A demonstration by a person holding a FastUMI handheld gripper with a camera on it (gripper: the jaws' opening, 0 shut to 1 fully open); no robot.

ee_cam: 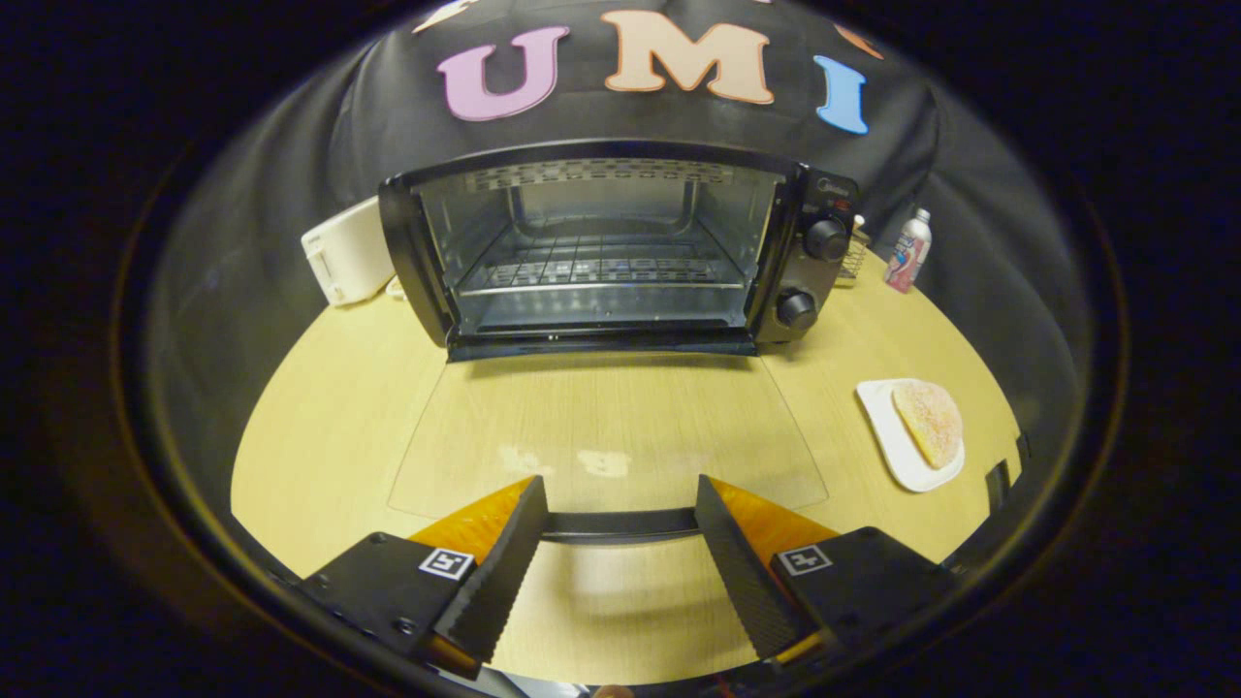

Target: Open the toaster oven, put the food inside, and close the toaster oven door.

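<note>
Oven door (606,441) down flat, handle (620,524) between wide tongs (620,543), ungripped; next swing right, grasp bread (928,422) by edges.

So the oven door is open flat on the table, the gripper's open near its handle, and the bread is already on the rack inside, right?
Not quite. The gripper view shows the bread on the white plate, on the table to the right of the toaster oven, whose rack is bare. The rest holds: the door lies open flat, and the gripper is open with the handle between its fingers.

No legible txt, labels or nos.
</note>
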